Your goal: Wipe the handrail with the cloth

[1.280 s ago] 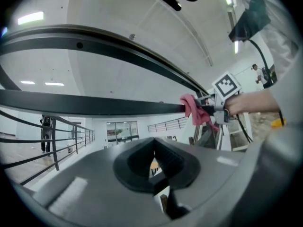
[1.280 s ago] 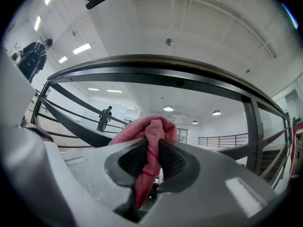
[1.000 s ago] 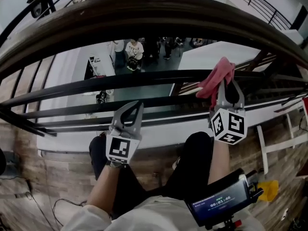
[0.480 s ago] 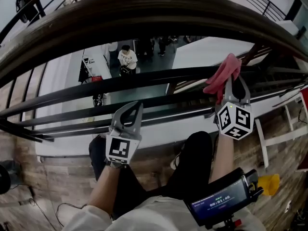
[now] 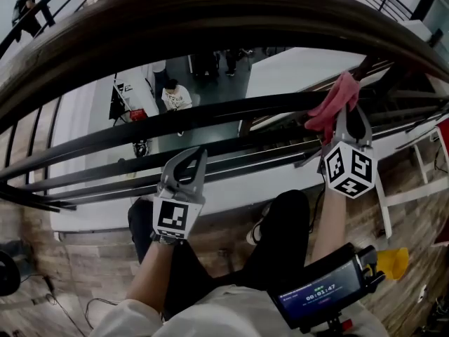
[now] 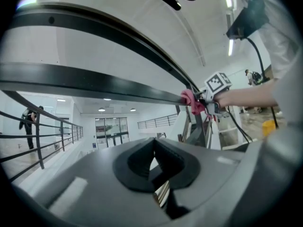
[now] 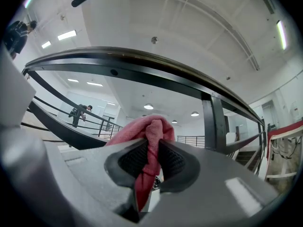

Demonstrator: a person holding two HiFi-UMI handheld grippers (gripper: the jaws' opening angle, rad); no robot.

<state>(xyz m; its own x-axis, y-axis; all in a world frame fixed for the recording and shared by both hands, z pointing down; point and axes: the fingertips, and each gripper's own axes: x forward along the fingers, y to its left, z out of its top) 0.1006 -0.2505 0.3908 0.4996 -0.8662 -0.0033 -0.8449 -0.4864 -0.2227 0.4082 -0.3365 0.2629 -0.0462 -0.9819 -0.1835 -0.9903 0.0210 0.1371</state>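
The broad dark wooden handrail (image 5: 210, 20) arches across the top of the head view. A pink cloth (image 5: 335, 104) is pinched in my right gripper (image 5: 349, 118), which is shut on it just below the rail, at the right, in front of the black bars. In the right gripper view the cloth (image 7: 147, 131) bunches up out of the jaws, with the handrail (image 7: 142, 63) above it. My left gripper (image 5: 189, 161) is lower and to the left, jaws shut on nothing. In the left gripper view the cloth (image 6: 191, 100) shows far off beside the rail (image 6: 94, 27).
Black horizontal bars (image 5: 175, 121) run under the handrail. Behind them is a drop to a lower floor with people (image 5: 174, 95). A device with a lit screen (image 5: 316, 297) hangs at the person's waist. A yellow object (image 5: 393, 262) and a white frame (image 5: 414, 188) stand on the wooden floor at right.
My right gripper has carried the cloth to the right and slightly up along the bars. The left gripper has stayed almost where it was.
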